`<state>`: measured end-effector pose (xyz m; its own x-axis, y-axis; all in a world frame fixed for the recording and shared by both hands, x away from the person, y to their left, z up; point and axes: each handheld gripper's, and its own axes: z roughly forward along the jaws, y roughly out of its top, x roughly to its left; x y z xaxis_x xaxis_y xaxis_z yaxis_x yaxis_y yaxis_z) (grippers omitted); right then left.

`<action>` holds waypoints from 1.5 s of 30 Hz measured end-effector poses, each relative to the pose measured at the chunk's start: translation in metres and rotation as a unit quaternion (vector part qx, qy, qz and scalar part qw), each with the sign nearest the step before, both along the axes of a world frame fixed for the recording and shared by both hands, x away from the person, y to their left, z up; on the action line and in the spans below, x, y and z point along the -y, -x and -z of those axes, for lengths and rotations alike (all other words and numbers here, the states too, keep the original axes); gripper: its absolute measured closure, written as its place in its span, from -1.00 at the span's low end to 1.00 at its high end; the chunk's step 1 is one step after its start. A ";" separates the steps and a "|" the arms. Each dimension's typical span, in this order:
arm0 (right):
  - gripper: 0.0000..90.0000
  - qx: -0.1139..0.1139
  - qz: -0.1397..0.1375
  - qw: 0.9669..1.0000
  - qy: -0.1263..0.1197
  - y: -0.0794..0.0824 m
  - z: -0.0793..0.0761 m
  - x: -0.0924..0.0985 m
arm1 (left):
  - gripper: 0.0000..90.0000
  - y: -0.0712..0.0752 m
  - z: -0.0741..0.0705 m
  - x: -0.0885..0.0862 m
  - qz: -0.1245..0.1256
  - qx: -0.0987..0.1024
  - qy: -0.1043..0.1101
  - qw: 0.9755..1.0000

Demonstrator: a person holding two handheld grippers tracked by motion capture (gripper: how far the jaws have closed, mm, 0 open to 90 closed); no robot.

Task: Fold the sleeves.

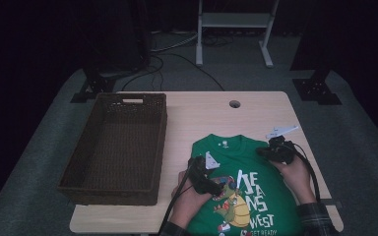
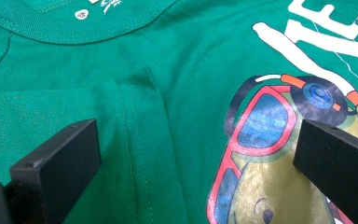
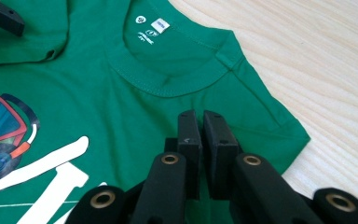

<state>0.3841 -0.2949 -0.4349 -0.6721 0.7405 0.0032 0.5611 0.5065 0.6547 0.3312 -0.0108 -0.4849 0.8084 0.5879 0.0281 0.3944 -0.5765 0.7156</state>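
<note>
A green T-shirt (image 1: 238,155) with a cartoon print lies face up on the wooden table (image 1: 202,113), collar towards the far edge. My left gripper (image 1: 206,172) hovers low over the shirt's left side, open, and its jaws (image 2: 196,140) straddle the folded-in sleeve (image 2: 140,107) and the printed sunglasses (image 2: 261,126). My right gripper (image 1: 263,151) rests over the shirt's right shoulder. Its jaws (image 3: 199,119) are shut, pointing at the collar (image 3: 168,79); I see no cloth between them. One jaw of the left gripper (image 3: 0,16) shows at the top left of the right gripper view.
A dark wicker basket (image 1: 108,195) with nothing in it stands on the left half of the table. A cable hole (image 1: 235,104) sits near the far edge. Bare wood (image 3: 307,56) lies right of the shirt. Stands and cables crowd the dim floor beyond.
</note>
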 end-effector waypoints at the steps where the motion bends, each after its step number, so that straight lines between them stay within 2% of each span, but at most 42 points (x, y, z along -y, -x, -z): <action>1: 0.92 0.000 0.000 1.000 0.000 0.000 0.000 0.000 | -1.00 0.000 0.000 0.000 0.000 0.000 0.000 1.000; 17: 0.87 -0.003 -0.007 1.000 -0.016 -0.004 0.013 -0.005 | -1.00 0.000 0.000 0.000 0.000 0.000 0.000 1.000; 20: 0.70 -0.008 -0.005 1.000 -0.029 -0.005 0.014 -0.005 | -1.00 0.000 0.000 0.000 0.000 0.000 0.000 1.000; 21: 0.54 -0.005 0.000 0.999 -0.037 -0.005 0.014 -0.005 | -1.00 0.000 0.000 0.000 0.000 0.000 0.000 1.000; 23: 0.48 -0.005 0.000 0.999 -0.039 -0.006 0.014 -0.005 | -1.00 0.000 0.000 0.000 0.000 0.000 0.000 1.000; 25: 0.21 -0.003 0.008 0.999 -0.042 -0.006 0.014 -0.005 | -1.00 0.000 0.000 0.000 0.000 0.000 0.000 1.000; 33: -0.31 0.002 0.019 0.998 -0.052 -0.005 0.012 -0.004 | -1.00 0.000 0.000 0.000 0.000 0.000 0.000 1.000; 41: -0.78 0.008 0.027 0.999 -0.044 -0.001 0.011 -0.009 | -1.00 0.000 0.000 0.000 0.000 -0.001 0.000 1.000; 43: -0.82 0.006 0.027 0.999 -0.043 0.000 0.011 -0.011 | -1.00 0.000 0.000 0.000 0.000 -0.001 0.000 1.000; 45: -0.95 0.003 0.026 0.999 -0.041 0.000 0.012 -0.011 | -1.00 0.000 0.000 0.000 0.000 -0.001 0.000 1.000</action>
<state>0.3841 -0.2836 -0.4472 -0.6329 0.7718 0.0611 0.5811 0.4214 0.6963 0.3313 -0.0107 -0.4848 0.8084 0.5880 0.0266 0.3955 -0.5762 0.7153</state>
